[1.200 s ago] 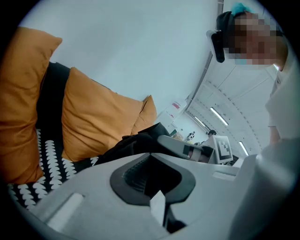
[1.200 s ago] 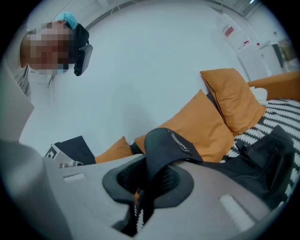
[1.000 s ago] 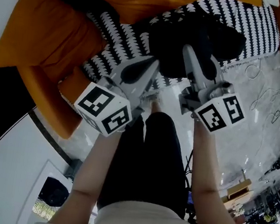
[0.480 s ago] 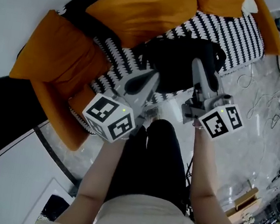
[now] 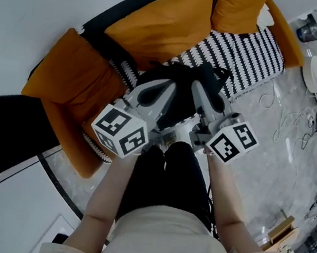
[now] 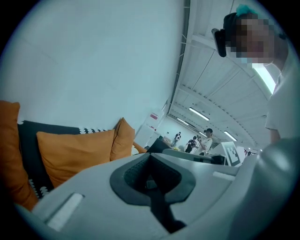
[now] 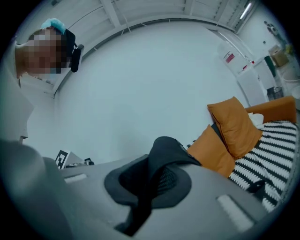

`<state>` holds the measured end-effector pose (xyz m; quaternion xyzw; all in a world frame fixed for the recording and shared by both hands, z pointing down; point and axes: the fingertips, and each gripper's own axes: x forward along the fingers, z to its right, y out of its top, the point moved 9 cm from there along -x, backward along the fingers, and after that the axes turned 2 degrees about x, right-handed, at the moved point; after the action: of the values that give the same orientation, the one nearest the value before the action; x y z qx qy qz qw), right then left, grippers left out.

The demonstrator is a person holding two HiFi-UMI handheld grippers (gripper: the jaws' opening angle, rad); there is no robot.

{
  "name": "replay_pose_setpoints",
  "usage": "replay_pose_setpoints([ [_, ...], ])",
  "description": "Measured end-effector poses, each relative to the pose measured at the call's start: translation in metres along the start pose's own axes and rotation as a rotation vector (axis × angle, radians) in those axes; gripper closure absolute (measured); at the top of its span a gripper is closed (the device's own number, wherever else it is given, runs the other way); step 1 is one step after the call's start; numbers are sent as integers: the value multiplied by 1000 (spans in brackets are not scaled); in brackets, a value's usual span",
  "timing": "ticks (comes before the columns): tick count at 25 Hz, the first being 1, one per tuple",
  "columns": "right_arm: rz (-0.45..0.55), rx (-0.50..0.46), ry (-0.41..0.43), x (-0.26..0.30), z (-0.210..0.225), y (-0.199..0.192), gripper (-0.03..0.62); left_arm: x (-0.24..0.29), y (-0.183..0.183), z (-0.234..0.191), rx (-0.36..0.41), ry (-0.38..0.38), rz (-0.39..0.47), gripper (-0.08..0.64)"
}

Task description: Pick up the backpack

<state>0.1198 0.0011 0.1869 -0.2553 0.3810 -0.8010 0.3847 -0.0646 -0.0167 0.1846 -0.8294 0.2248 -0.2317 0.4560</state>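
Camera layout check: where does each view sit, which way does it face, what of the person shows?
Head view: on the head, steeply down at sofa, backpack, left tongs, right tongs; forearms, legs show.
Left gripper view: on left tongs, along shut jaws toward orange cushions; shirt at right.
Right gripper view: on right tongs, jaws pinching backpack fabric; shirt at left.
Shared: all three see the orange cushions.
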Motion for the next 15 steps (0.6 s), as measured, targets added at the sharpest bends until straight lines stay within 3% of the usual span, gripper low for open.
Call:
replay_pose_setpoints([
  [8, 46, -13, 45, -11, -48, 30, 583, -35, 35, 24, 36, 0, 33, 554],
  [15, 109, -44, 73, -24, -75, 67, 583, -45, 75, 43, 123, -36, 74, 554],
])
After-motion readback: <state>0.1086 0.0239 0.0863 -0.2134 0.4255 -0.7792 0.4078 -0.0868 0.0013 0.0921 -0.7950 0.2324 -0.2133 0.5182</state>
